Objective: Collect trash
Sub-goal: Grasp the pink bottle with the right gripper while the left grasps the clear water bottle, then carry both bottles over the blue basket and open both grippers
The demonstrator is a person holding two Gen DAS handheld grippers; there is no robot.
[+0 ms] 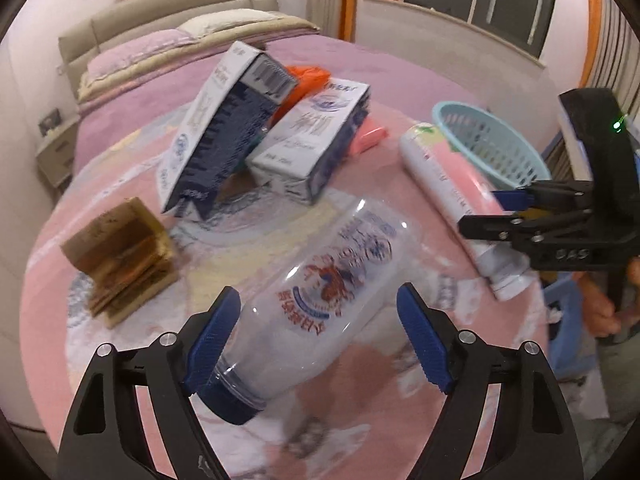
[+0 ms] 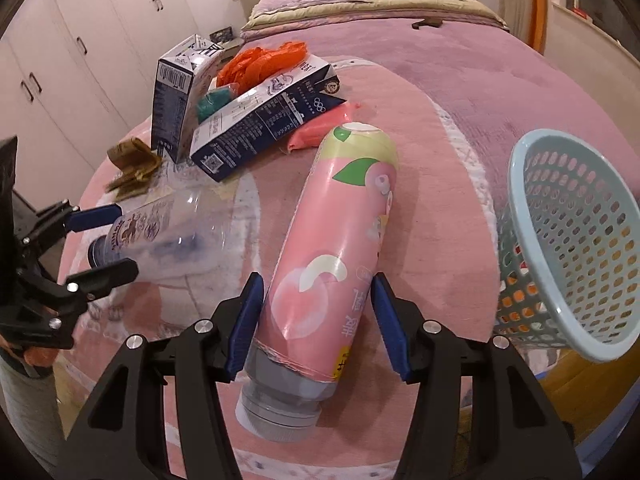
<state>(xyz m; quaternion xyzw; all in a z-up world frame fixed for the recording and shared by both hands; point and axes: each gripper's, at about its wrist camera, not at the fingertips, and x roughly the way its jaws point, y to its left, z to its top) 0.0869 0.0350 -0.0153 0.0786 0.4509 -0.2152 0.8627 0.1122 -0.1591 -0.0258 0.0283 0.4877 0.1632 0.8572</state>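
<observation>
A clear plastic bottle [image 1: 320, 288] with a dark blue cap lies on its side on the pink mat. My left gripper [image 1: 318, 292] stands open around it: the left pad touches near the cap, the right pad is clear of it. A pink peach-print bottle [image 2: 340, 240] with a white cap lies beside it, and my right gripper [image 2: 318, 278] is shut on its lower body, both pads against it. In the left wrist view the right gripper [image 1: 480, 210] sits on the pink bottle [image 1: 452, 184]. The right wrist view shows the left gripper [image 2: 126, 240] astride the clear bottle [image 2: 172, 236].
A light blue perforated basket [image 2: 580, 240] lies tilted at the right, also visible as the basket [image 1: 492, 140]. Behind are two milk cartons [image 1: 216, 132] [image 1: 316, 144], an orange plastic bag [image 2: 264, 60], a pink pack [image 2: 320, 128] and folded brown paper [image 1: 124, 256]. All rest on a bed.
</observation>
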